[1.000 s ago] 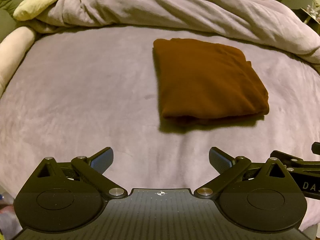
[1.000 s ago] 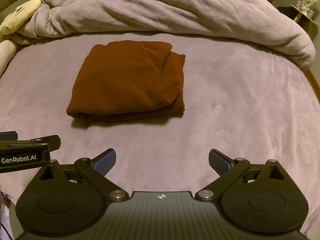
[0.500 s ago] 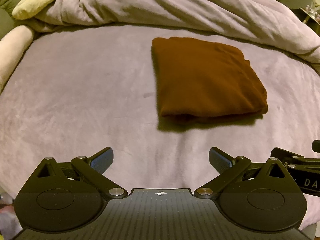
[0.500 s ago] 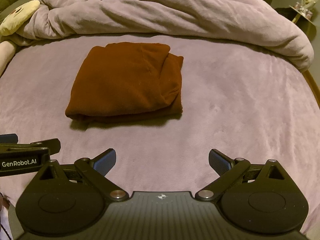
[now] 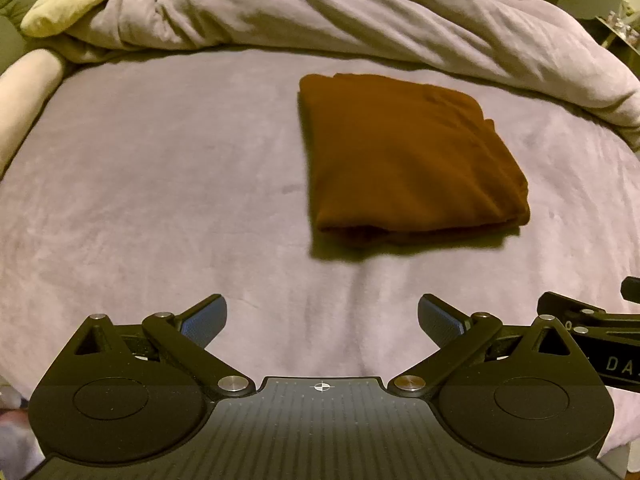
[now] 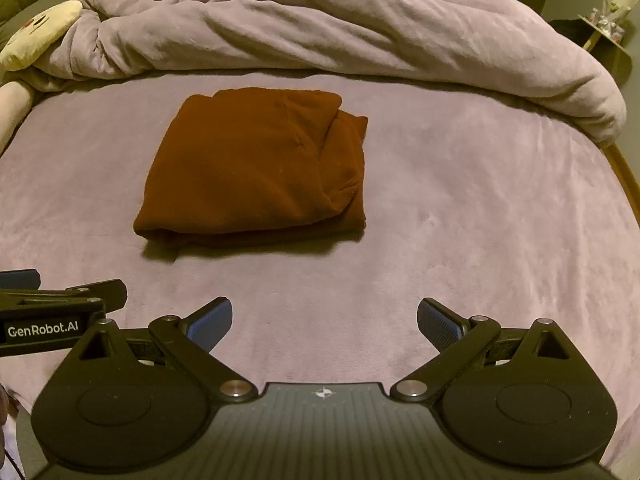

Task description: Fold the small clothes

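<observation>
The brown garment (image 6: 256,168) lies folded on the bed (image 6: 460,220). Both the left gripper (image 5: 322,316) and right gripper (image 6: 324,318) hover wide and empty; a tidy finish only needs the loose right edge tucked flush

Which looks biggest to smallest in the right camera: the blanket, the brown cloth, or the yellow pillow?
1. Blanket, biggest, spanning the whole bed.
2. Brown cloth, folded.
3. Yellow pillow, smallest, though it is partly cut off at the edge and farther away, so less sure.

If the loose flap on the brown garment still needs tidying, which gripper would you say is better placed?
Probably the right gripper: the brown garment has its bunched flap on the right edge, nearer this gripper's centreline. The left gripper faces the smooth folded edge. Both are open and off the cloth.
</observation>
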The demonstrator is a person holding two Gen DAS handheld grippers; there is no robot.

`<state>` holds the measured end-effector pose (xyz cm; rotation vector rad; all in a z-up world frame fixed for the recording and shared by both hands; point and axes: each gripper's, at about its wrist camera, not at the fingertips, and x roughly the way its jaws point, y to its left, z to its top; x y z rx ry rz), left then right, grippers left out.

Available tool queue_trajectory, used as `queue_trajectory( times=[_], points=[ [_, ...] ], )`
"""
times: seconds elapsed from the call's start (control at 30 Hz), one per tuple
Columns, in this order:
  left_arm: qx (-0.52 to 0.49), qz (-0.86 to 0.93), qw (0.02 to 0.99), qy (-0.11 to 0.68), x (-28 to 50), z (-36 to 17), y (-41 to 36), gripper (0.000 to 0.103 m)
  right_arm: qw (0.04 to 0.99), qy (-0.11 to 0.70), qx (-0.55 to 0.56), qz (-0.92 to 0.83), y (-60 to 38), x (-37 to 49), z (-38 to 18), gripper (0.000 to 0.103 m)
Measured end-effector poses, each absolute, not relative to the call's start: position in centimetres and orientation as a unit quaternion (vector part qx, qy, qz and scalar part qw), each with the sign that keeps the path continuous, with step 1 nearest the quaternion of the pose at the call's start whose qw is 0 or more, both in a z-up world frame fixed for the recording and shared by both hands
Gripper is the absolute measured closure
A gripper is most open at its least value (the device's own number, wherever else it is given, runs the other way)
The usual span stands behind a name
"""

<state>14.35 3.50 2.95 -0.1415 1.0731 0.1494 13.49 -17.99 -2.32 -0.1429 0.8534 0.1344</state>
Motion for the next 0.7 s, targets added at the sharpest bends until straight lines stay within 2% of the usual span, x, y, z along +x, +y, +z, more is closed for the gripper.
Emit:
queue_trajectory(
  times=[0.7],
  points=[
    [-0.069, 0.071, 0.852, 0.513, 14.35, 2.64, 3.32, 0.000, 0.906, 0.414, -0.068, 0.061, -17.94, 13.34, -2.46, 0.004]
  ],
)
